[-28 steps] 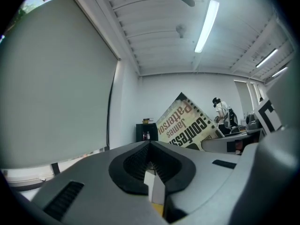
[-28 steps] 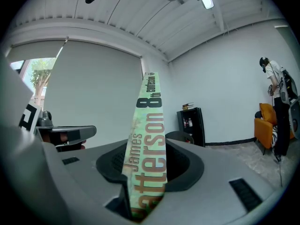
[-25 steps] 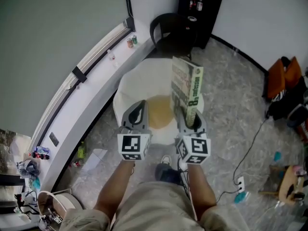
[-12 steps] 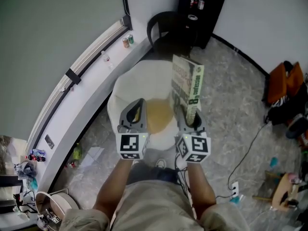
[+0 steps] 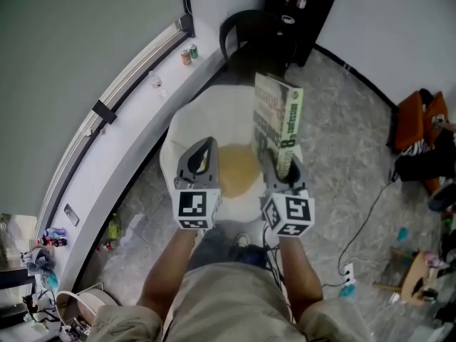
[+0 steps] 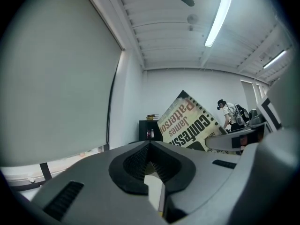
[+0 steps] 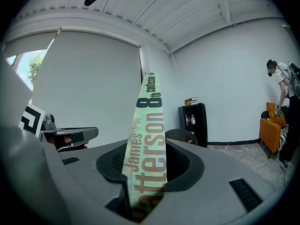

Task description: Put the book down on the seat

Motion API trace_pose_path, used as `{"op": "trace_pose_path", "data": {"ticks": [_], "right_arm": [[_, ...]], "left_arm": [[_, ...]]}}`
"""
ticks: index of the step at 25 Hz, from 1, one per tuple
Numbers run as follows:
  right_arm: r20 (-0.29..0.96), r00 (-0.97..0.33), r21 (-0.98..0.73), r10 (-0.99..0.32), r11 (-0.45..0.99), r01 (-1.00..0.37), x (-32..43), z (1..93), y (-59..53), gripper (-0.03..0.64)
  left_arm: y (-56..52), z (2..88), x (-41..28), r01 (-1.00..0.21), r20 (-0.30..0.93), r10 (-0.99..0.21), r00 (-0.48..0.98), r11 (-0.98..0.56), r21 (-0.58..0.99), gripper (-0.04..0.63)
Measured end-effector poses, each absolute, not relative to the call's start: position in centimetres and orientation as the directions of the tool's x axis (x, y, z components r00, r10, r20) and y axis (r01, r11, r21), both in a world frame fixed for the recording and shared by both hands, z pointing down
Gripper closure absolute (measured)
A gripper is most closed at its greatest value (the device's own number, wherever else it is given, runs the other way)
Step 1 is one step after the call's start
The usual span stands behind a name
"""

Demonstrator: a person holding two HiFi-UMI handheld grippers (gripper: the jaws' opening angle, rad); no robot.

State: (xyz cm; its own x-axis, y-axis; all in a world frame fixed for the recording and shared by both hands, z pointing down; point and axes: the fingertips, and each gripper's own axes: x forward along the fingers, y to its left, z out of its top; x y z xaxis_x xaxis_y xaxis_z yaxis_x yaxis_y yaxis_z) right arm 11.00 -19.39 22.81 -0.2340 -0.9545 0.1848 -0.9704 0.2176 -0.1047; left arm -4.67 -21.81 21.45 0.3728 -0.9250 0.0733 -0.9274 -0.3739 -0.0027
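Right gripper is clamped on the near end of the book. The book stands on edge, its long axis running straight away from the gripper, over the seat. The seat is directly underneath and a bit left, so I'd guess it needs tipping flat. Left gripper is closed on nothing, just beside the right one.

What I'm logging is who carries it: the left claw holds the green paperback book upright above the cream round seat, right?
No: the right claw holds the green paperback book upright above the cream round seat, as the right gripper view shows; the left claw holds nothing.
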Motion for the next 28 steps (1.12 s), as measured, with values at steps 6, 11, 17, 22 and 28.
{"op": "trace_pose_path", "data": {"ticks": [6, 11, 17, 22, 28], "right_arm": [[0.267, -0.221, -0.103, -0.938, 0.200, -0.974, 8.0, 26.6, -22.1, 0.456], [0.353, -0.200, -0.087, -0.914, 0.180, -0.980, 5.6, 32.3, -24.2, 0.456], [0.430, -0.191, -0.112, -0.882, 0.158, -0.981, 3.5, 39.0, -26.3, 0.456], [0.470, -0.221, -0.136, -0.854, 0.178, -0.975, 1.7, 45.0, -28.4, 0.456], [0.528, -0.255, -0.159, -0.810, 0.200, -0.967, 2.8, 52.7, -30.3, 0.456]], "left_arm": [[-25.1, 24.3, -8.3, -0.923, 0.088, -0.919, 0.384, -0.384, 0.016, 0.591], [-28.0, 29.5, -11.9, -0.928, 0.129, -0.919, 0.373, -0.368, 0.060, 0.591], [-30.3, 35.9, -14.3, -0.929, 0.167, -0.916, 0.365, -0.347, 0.128, 0.591], [-32.2, 41.4, -15.4, -0.930, 0.167, -0.918, 0.358, -0.335, 0.154, 0.591], [-33.1, 47.8, -13.8, -0.935, 0.204, -0.915, 0.348, -0.323, 0.147, 0.591]]}}
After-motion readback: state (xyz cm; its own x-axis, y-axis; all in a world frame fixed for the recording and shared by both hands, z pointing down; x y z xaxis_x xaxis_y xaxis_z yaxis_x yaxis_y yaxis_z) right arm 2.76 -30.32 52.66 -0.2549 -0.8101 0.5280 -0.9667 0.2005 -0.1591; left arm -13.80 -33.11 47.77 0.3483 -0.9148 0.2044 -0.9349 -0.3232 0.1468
